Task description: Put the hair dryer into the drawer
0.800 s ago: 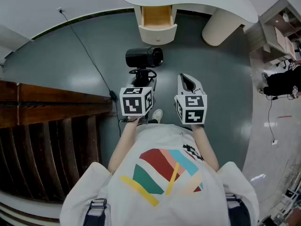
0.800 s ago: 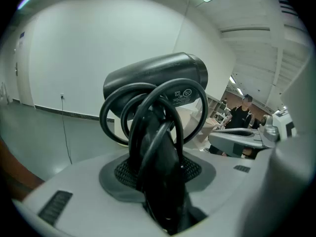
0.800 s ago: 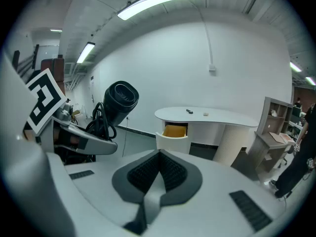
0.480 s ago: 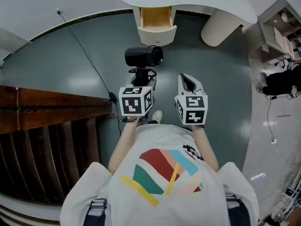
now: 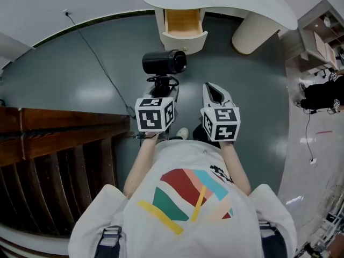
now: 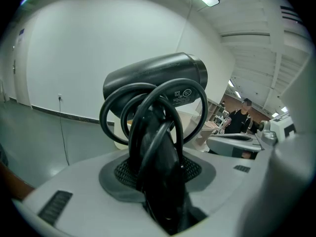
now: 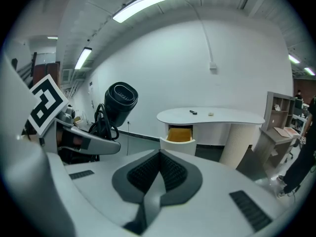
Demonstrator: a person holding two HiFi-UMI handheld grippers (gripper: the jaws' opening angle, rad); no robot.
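A black hair dryer (image 5: 164,63) with its cord looped round the handle stands upright in my left gripper (image 5: 163,93), which is shut on the handle. In the left gripper view the barrel (image 6: 155,75) rises above the jaws and the cord-wrapped handle (image 6: 157,147) is pinched between them. My right gripper (image 5: 214,93) hangs beside it to the right, shut with nothing in it; its pads (image 7: 170,172) meet. Ahead, the white drawer (image 5: 183,24) stands pulled out under the desk, its wooden inside (image 7: 179,134) bare. The dryer (image 7: 120,100) shows left of the drawer in the right gripper view.
A white curved desk (image 5: 258,1) with a round pedestal (image 5: 255,32) holds two small items (image 7: 193,112). A wooden railing (image 5: 59,128) runs along the left. A cable (image 5: 102,69) trails over the grey floor. A shelf unit (image 5: 322,36) and a person (image 7: 301,162) are at the right.
The wooden railing has slid slightly down the head view as the person shifts forward. Both grippers keep their pose, and the dryer stays held.
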